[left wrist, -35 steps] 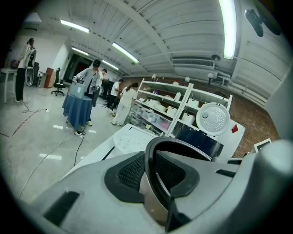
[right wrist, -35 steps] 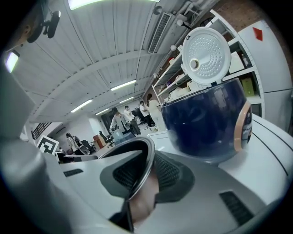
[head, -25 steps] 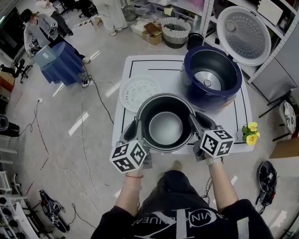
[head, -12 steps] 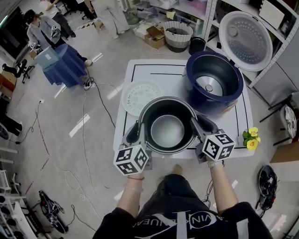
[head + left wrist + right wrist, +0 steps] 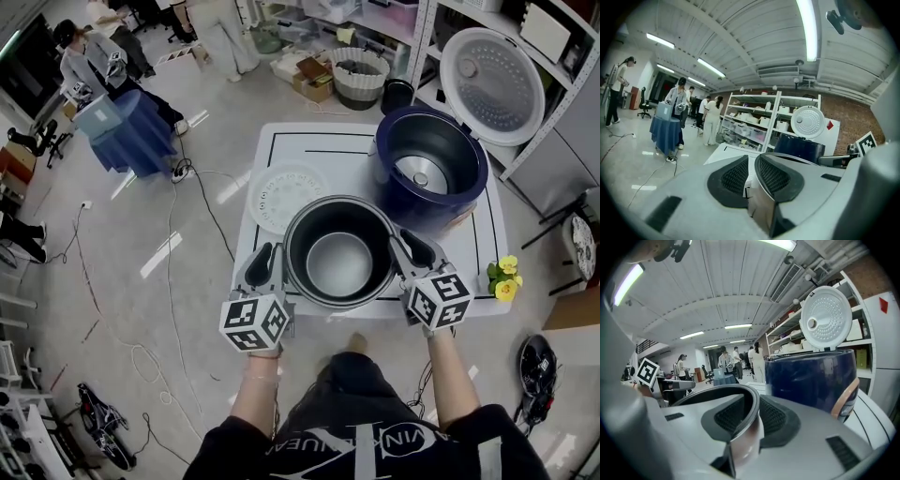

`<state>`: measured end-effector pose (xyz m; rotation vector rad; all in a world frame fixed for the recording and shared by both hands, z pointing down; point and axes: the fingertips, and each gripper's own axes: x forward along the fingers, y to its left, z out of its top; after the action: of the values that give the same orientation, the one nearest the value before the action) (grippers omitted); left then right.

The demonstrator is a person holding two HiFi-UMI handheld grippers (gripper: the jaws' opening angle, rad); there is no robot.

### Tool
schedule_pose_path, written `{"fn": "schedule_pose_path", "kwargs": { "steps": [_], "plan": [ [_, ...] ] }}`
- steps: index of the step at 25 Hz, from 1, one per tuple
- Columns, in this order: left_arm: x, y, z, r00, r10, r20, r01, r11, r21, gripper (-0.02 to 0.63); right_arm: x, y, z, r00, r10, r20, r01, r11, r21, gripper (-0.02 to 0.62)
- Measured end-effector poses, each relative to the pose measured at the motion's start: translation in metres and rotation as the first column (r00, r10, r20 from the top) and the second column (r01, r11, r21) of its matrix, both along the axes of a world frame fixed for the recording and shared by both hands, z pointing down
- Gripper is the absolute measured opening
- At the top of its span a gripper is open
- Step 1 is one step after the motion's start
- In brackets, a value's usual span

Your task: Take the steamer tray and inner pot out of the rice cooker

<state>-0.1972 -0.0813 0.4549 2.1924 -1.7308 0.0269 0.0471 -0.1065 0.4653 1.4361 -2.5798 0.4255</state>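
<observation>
Your left hand-held gripper (image 5: 267, 261) is clamped on the left rim of the round dark metal inner pot (image 5: 337, 262), one pad outside the wall and one inside it. In the left gripper view the pot's thin rim runs up between the two ribbed pads.

Your right hand-held gripper (image 5: 410, 251) sits on the opposite rim. Its jaws have just been opening, and they now stand loose around the rim, which is between the pads without being pinched.

The inner pot is out of the cooker, over the near part of the white desk (image 5: 319, 141), between your two grippers. Whether its base rests on the desk cannot be made out.

The round white perforated steamer tray (image 5: 284, 192) lies flat on the desk just beyond the pot, to its left. The navy blue rice cooker (image 5: 441, 211) stands at the desk's far right, beside the pot, with its white dotted lid (image 5: 492, 70) swung up and open.

A small bunch of yellow flowers (image 5: 503, 265) shows at the desk's right edge.
</observation>
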Motion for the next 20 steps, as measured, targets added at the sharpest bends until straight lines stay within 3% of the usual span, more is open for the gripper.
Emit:
{"fn": "schedule_pose_path", "kwargs": {
  "steps": [10,20],
  "plan": [
    [-0.009,0.009,-0.04,0.988,0.01,0.157,-0.027,0.994,0.104,0.031,0.009,0.007,-0.042,0.999,0.015,0.031,-0.019,0.993,0.117,0.005],
    [-0.024,0.017,-0.077,0.989,-0.009,0.151,-0.016,0.986,0.166,0.014,0.005,0.016,-0.081,0.996,-0.006,0.088,-0.01,0.983,0.182,-0.002]
  ]
}}
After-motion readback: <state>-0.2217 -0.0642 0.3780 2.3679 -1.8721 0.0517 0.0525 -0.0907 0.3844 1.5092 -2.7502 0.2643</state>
